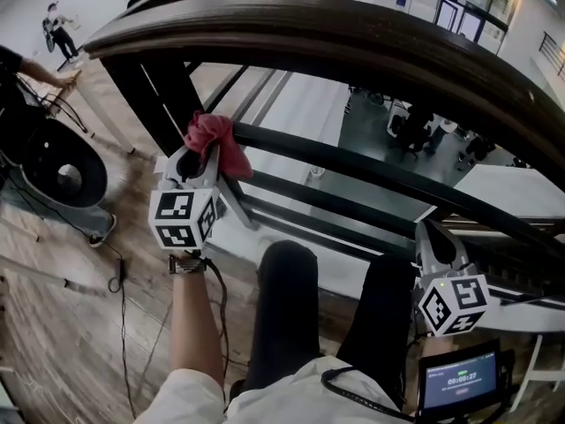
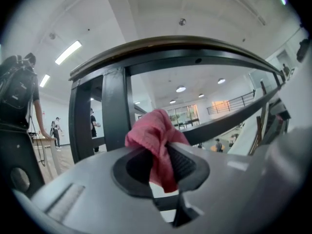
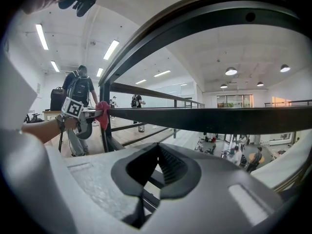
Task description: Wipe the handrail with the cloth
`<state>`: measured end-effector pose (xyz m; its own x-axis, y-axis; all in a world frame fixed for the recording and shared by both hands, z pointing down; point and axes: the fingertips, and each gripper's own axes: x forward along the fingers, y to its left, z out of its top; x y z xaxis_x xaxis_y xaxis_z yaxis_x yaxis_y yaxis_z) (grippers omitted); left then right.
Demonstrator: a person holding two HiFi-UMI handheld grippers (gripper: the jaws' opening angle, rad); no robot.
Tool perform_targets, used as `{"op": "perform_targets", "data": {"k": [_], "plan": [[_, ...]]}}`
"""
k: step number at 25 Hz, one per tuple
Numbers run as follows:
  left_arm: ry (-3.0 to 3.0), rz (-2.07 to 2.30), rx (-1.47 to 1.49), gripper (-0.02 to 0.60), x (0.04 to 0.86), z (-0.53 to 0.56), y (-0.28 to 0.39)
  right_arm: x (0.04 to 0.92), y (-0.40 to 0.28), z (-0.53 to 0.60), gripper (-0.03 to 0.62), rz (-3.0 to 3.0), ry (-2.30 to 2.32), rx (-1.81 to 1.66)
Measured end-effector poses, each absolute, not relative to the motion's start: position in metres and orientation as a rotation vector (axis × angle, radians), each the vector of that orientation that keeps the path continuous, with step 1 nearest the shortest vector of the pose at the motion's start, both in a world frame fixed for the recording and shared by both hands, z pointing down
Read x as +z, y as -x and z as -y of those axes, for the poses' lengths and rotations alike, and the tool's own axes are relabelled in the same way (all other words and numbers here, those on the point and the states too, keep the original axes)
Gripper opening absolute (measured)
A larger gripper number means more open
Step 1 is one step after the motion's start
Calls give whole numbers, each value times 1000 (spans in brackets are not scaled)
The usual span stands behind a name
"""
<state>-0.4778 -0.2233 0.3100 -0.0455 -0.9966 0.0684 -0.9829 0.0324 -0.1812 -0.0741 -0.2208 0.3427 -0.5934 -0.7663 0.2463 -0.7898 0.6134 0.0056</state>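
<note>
Left tongs (image 2: 163,156) clench cloth (image 2: 153,130) under handrail (image 2: 185,45); right tongs (image 3: 157,155) clenched empty, per right gripper view.

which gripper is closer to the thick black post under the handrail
Left. The left gripper, shut on the cloth, is right beside the post; the right gripper is well off to its right.

Gap between handrail (image 1: 335,34) and mid rail (image 1: 353,162): open and wide toward the right, so tongs could pass through. The left end is closed off by the black post (image 1: 146,91). Left tongs (image 1: 201,153), clamped on the cloth (image 1: 212,135), sit just beside that post at the mid rail. Lower rails (image 1: 335,200) are closely stacked with narrow slots. Right tongs (image 1: 434,237), jaws together, are near them.
</note>
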Motion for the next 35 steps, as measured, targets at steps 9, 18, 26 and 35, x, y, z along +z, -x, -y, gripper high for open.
{"op": "perform_targets", "data": {"k": [9,18,26,35], "plan": [[2202,-2161,-179,77,312,225,439,346,51,227,3,2616,-1326,182],[2164,-2150,-178,77,312,225,408,351,39,223,3,2616,-1298,181],[2219,-2086,-207,77,316,230,362,357,21,221,3,2635,-1287,187],[2254,-2094,-191,77,314,231,314,350,-27,218,3,2617,-1368,168]]}}
